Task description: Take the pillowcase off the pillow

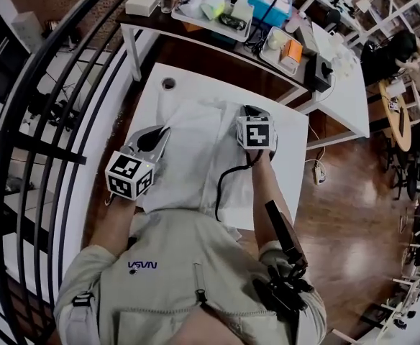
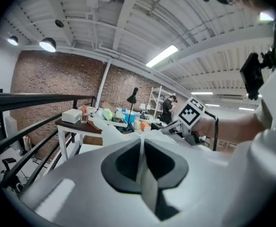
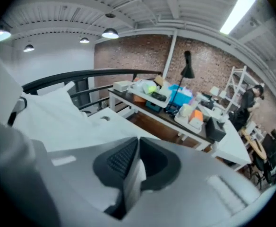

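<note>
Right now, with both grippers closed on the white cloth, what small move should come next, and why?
Probably lift both slightly. The left gripper and right gripper each pinch the pillowcase lying on the table; lifting would show whether the case alone comes free.

Pillowcase [image 1: 199,157] on table [image 1: 296,167]; desk [image 1: 152,22] behind

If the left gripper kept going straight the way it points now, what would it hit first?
The pillowcase: the left gripper is shut on a fold of it, and more white fabric bunches just past its tips. The cluttered desk lies farther on, though depth is unclear.
</note>
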The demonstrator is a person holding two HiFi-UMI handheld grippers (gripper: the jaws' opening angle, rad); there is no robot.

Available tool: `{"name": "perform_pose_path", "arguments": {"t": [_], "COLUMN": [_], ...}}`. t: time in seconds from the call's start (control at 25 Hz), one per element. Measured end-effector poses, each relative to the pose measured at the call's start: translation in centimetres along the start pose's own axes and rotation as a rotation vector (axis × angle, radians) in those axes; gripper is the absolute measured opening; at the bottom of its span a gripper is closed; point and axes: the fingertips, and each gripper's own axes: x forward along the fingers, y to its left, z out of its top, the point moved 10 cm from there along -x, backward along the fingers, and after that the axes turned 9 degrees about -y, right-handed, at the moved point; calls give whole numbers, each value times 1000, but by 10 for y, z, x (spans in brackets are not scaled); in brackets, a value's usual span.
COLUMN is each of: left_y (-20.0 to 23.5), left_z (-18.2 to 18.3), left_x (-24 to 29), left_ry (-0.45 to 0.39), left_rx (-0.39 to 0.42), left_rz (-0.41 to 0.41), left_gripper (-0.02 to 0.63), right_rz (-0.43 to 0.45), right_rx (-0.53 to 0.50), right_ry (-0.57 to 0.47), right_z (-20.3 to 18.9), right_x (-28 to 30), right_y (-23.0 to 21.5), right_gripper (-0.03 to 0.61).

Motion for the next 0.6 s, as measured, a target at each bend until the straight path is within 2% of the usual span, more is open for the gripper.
{"name": "perform_pose_path", "arguments": {"t": [0.08,0.16,0.24,0.4,0.52,0.6], "left_y": [10,27,44,60,67,68], "left_z": [15,21,15,-18,-29,-33], "left_x": [-11,-18,-9,36,52,61], "left_ry": [-72,-102,-66,81,119,139], "left_rx": [-32,-65,-69,35,86,127], "left_rz": [28,72,94,121,161,167], "left_gripper": [17,17,18,17,18,20], "right_rz": [-108,-166,-190,-218,-211,-199], "right_rx": [31,83,120,65,-35,-51], "right_ry": [-56,-81,-67,-2,-48,-76], "right_z": [-4,-15,-29,-46,-36,-31], "right_x": [-17,-27,-25,0,7,8], "right_y": [-34,-65,-80,-65,-55,-54], "right_gripper": [14,14,14,14,14,20]}}
